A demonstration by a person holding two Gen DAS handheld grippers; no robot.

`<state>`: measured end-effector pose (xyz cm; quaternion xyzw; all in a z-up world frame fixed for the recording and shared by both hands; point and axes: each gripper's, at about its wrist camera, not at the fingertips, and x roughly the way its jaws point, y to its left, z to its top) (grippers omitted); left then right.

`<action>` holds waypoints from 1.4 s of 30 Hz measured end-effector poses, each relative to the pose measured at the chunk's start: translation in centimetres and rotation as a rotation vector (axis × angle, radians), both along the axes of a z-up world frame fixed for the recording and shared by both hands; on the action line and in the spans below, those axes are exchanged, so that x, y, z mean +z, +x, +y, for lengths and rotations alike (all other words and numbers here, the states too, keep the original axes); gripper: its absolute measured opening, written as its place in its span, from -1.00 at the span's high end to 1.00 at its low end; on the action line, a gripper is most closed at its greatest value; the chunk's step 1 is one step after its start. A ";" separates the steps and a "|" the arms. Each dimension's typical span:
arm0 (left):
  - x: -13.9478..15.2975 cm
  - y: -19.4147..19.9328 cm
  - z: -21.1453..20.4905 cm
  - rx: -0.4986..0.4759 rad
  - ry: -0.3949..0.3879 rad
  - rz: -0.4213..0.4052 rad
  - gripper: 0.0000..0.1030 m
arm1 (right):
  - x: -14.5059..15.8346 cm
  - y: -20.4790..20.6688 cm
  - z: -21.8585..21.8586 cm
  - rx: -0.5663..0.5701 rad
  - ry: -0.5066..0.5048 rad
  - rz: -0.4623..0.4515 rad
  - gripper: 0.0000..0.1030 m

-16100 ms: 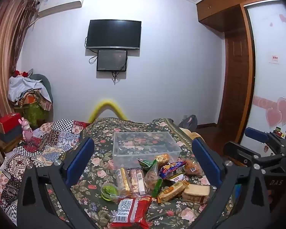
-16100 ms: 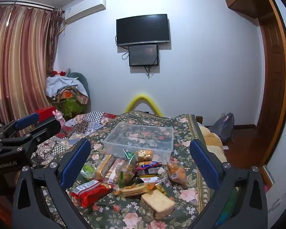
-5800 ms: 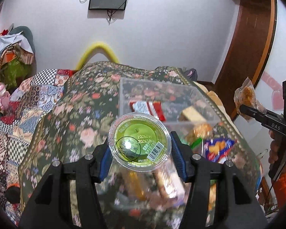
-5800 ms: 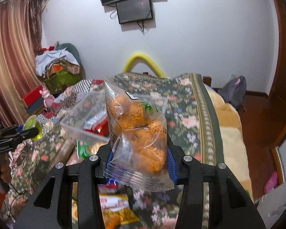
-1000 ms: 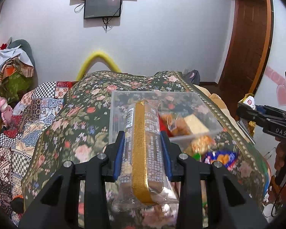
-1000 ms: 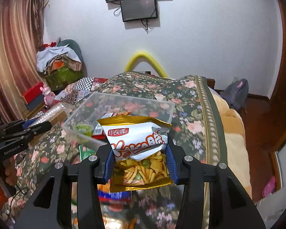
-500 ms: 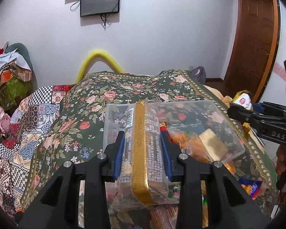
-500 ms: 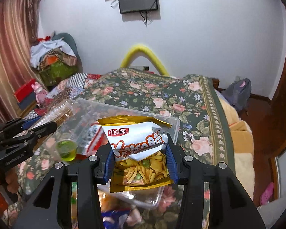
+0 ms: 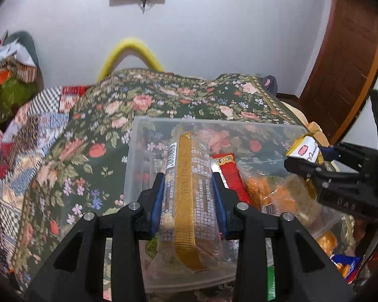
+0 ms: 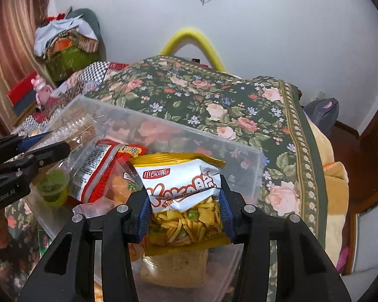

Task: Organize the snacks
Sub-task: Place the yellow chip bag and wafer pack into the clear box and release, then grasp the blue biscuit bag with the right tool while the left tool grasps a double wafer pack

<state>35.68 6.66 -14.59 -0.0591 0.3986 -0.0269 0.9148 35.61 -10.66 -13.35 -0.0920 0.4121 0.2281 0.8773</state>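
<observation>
My left gripper (image 9: 187, 201) is shut on a long clear biscuit pack with a gold band (image 9: 186, 188), held over the left part of the clear plastic box (image 9: 138, 136). My right gripper (image 10: 185, 205) is shut on a yellow-and-white snack mix bag (image 10: 181, 183), held over the right part of the same box (image 10: 254, 173). The box holds a red packet (image 10: 98, 171), a green jelly cup (image 10: 51, 186), an orange snack bag (image 9: 272, 193) and a bread slice pack (image 10: 174, 269). Each gripper shows in the other's view, the right one (image 9: 312, 161) and the left one (image 10: 37, 151).
The box stands on a dark floral bedspread (image 10: 214, 100). Loose snacks lie by its near right corner (image 9: 340, 259). A patchwork quilt (image 9: 12, 136) lies to the left, with a laundry pile (image 10: 63, 40) behind. A wooden door (image 9: 347, 50) is at the right.
Both grippers have moved forward and down with their packs, which now hang over the box's inside. The box looks much closer in both views.
</observation>
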 end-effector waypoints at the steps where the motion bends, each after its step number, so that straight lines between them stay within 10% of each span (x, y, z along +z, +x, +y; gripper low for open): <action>1: -0.2 0.1 0.1 0.001 -0.006 0.004 0.30 | -0.1 0.0 0.1 -0.001 -0.003 0.006 0.14; 27: 5.8 -10.0 -1.1 -0.049 0.047 -0.061 0.02 | 6.1 -8.4 -2.2 0.001 0.085 -0.109 -0.42; 42: -1.9 -13.9 -2.3 -0.085 -0.005 0.146 -0.12 | 1.2 -12.6 -2.0 0.044 0.061 -0.019 -0.79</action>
